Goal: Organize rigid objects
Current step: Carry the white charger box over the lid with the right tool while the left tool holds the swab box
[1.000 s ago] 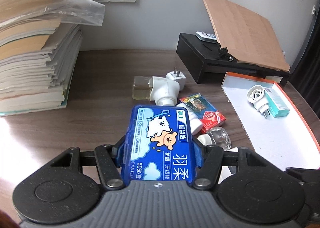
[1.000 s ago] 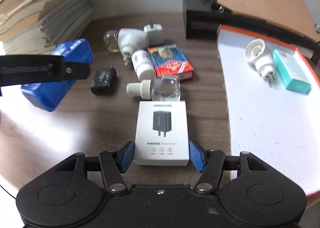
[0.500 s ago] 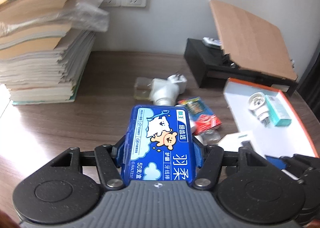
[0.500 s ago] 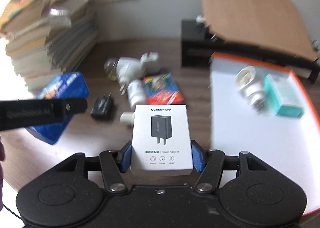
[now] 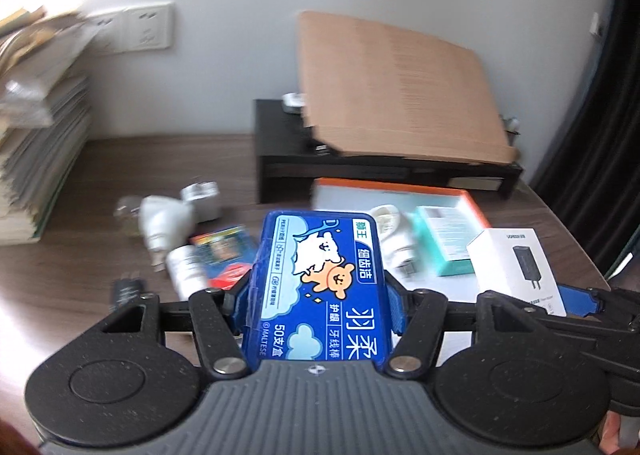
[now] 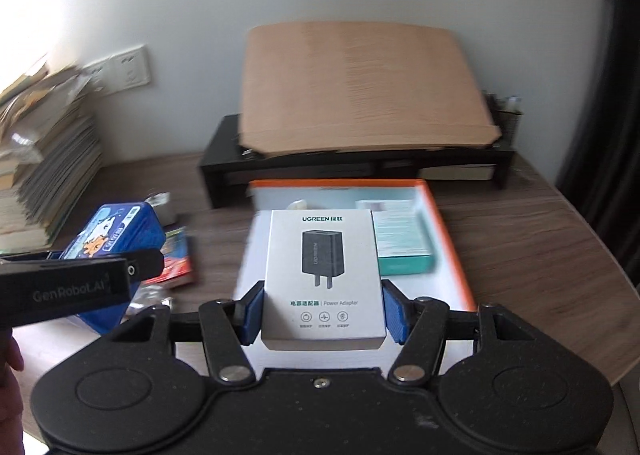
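Note:
My left gripper (image 5: 318, 305) is shut on a blue floss-pick box (image 5: 320, 279) and holds it above the wooden table. My right gripper (image 6: 323, 311) is shut on a white power adapter box (image 6: 323, 275) and holds it over the orange-rimmed white tray (image 6: 448, 223). The adapter box also shows at the right of the left wrist view (image 5: 516, 263), and the blue box at the left of the right wrist view (image 6: 116, 239). In the tray lie a teal box (image 6: 400, 243) and a white plug-in device (image 5: 394, 233).
On the table left of the tray lie a white plug-in device (image 5: 164, 221), a white bottle (image 5: 186, 275), a red card pack (image 5: 226, 251) and a black plug (image 5: 126, 289). A black stand (image 6: 360, 163) with a cardboard sheet (image 6: 360, 91) is behind. Books (image 6: 44, 159) are stacked at left.
Both grippers have risen and moved right with their boxes. The adapter box was lifted off the table and now hangs over the tray.

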Tool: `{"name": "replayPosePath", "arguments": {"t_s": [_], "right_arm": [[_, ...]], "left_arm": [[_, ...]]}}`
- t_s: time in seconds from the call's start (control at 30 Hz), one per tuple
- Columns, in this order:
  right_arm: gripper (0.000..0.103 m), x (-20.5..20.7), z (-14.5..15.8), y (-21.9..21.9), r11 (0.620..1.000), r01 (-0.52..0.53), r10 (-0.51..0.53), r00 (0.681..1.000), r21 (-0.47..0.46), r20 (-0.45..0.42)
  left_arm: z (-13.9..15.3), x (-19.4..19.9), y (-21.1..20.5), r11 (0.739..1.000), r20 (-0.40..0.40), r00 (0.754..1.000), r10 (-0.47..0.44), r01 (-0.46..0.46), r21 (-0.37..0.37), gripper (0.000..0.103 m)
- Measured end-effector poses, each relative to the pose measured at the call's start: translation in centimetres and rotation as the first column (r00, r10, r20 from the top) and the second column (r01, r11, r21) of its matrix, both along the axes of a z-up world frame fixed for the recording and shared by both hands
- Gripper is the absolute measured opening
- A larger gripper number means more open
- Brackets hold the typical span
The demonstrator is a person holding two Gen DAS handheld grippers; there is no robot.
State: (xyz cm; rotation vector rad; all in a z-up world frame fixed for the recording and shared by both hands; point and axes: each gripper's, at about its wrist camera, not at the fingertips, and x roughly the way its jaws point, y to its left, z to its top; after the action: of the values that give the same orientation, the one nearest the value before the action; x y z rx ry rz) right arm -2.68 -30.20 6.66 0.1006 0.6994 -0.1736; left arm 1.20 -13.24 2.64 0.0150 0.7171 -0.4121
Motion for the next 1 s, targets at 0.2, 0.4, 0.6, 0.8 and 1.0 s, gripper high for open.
{"name": "replayPosePath", "arguments": {"t_s": [0.2, 0.4, 0.6, 0.8, 1.0], "right_arm": [[0.071, -0.9, 0.6, -4.0, 1.0, 0.025, -0.026, 0.999, 0.009, 0.025], [0.071, -1.6, 0.8, -6.0, 1.0, 0.012, -0.012, 0.999, 0.017, 0.041], [0.071, -2.0, 0.8, -7.1, 1.0, 0.01, -0.012, 0.999, 0.028, 0.048], [0.071, -2.3, 0.7, -7.4, 0.999, 0.003, -0.005, 0.999, 0.038, 0.053], [0.071, -2.3, 0.7, -7.5, 0.999, -0.008, 0.005, 0.998, 0.048, 0.062]], "left_arm": [[0.4, -1.0, -4.0, 1.0, 0.03, 0.999, -0.016, 0.016, 0.001, 0.063], [0.1, -1.8, -6.4, 0.999, 0.033, 0.999, 0.001, -0.002, 0.036, 0.063], [-0.3, -2.3, -7.6, 0.998, 0.026, 1.0, 0.008, -0.009, 0.055, 0.063], [-0.4, -2.8, -8.0, 0.998, 0.028, 0.999, 0.019, -0.021, 0.062, 0.063], [-0.2, -3.1, -8.0, 0.997, 0.036, 0.999, 0.035, -0.038, 0.067, 0.063]]}}
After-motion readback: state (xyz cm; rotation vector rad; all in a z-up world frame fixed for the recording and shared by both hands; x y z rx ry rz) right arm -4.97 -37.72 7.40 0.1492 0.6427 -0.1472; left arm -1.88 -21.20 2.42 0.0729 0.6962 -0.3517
